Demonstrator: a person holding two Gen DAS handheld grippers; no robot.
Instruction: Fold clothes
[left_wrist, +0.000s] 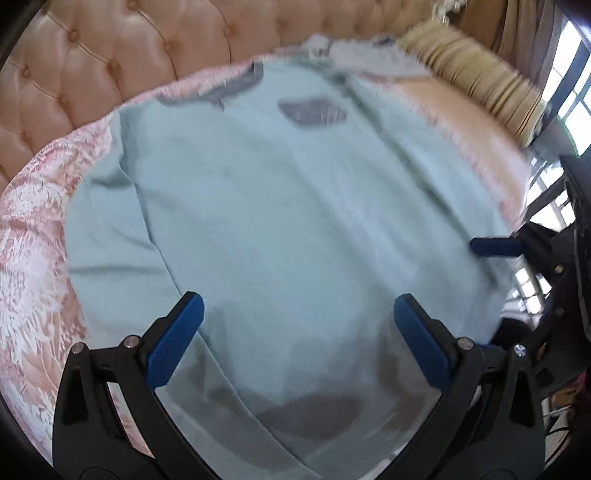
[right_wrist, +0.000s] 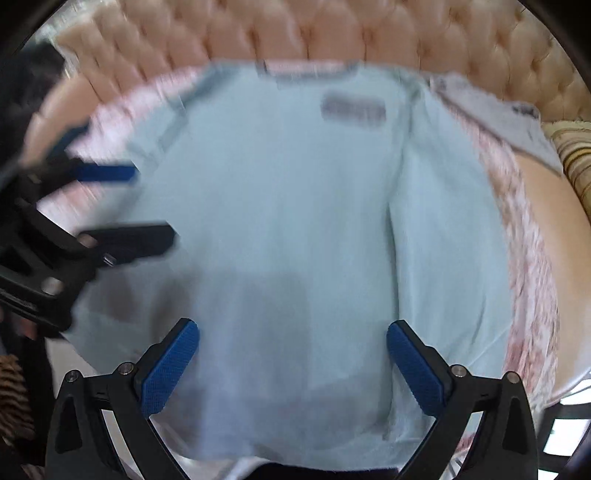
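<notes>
A pale blue T-shirt (left_wrist: 280, 206) (right_wrist: 280, 206) lies spread flat on a pink floral cover, with its grey collar at the far end and a grey chest patch (left_wrist: 312, 110) (right_wrist: 352, 107). My left gripper (left_wrist: 297, 317) is open over the shirt's lower part, and no fabric sits between its blue pads. My right gripper (right_wrist: 293, 330) is also wide open above the hem area and holds nothing. In the right wrist view the left gripper (right_wrist: 155, 205) comes in blurred from the left over the shirt's side. In the left wrist view one of the right gripper's fingers (left_wrist: 495, 246) shows at the shirt's right edge.
The floral cover (left_wrist: 33, 229) (right_wrist: 524, 258) lies on a peach tufted sofa (left_wrist: 122, 55) (right_wrist: 332, 29). A striped cushion (left_wrist: 480, 88) (right_wrist: 576, 162) and a light grey garment (left_wrist: 369, 55) (right_wrist: 491, 110) sit at the far right. Windows (left_wrist: 569, 92) lie beyond the sofa's end.
</notes>
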